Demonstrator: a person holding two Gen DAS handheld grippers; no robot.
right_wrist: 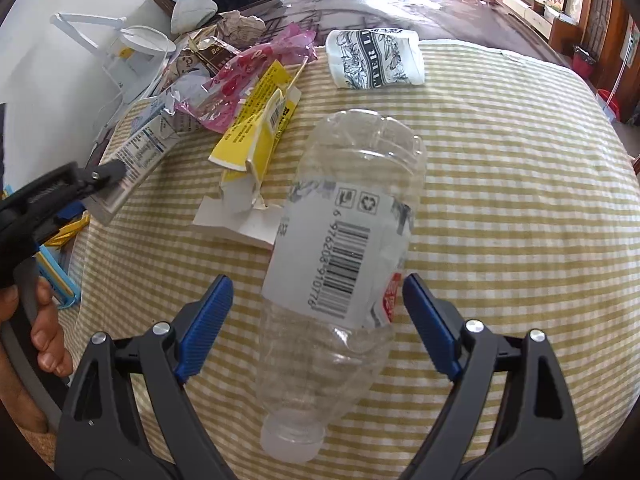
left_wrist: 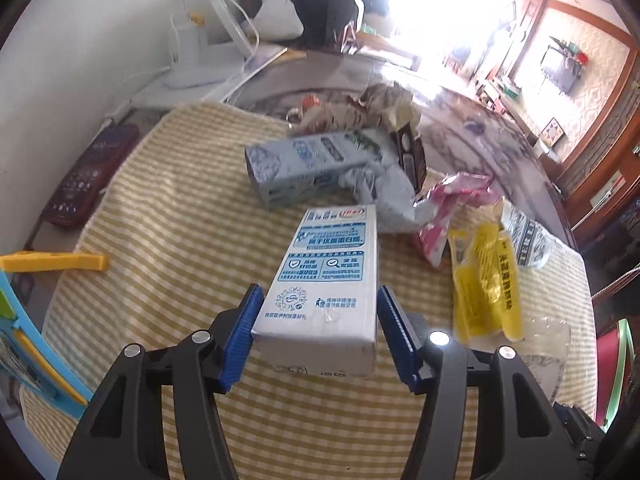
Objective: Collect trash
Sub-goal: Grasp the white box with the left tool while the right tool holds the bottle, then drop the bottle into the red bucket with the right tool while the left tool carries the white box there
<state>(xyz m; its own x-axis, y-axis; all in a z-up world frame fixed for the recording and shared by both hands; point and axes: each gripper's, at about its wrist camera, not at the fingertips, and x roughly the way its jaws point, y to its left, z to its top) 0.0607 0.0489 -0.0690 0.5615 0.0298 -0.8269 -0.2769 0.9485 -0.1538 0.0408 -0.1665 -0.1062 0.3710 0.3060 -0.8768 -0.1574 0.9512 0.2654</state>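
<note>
A white and blue milk carton point(left_wrist: 332, 264) lies lengthwise between my left gripper's point(left_wrist: 320, 292) blue pads, which press on its two sides; its near end is raised off the striped cloth point(left_wrist: 180, 220). The right wrist view shows the same carton point(right_wrist: 140, 156) gripped at its end by the left gripper point(right_wrist: 96, 192). A clear plastic bottle point(right_wrist: 348, 248) with a barcode label lies on the cloth, cap toward me. My right gripper point(right_wrist: 318, 280) is open around its middle, with gaps on both sides.
More trash lies beyond: a second carton point(left_wrist: 292, 168), pink wrapper point(left_wrist: 452, 208), yellow wrapper point(right_wrist: 256, 120), black and white packet point(right_wrist: 374, 60), crumpled paper. A white lamp point(left_wrist: 192, 56) and a red remote point(left_wrist: 88, 176) stand at the left. A hand point(right_wrist: 48, 340) holds the left gripper.
</note>
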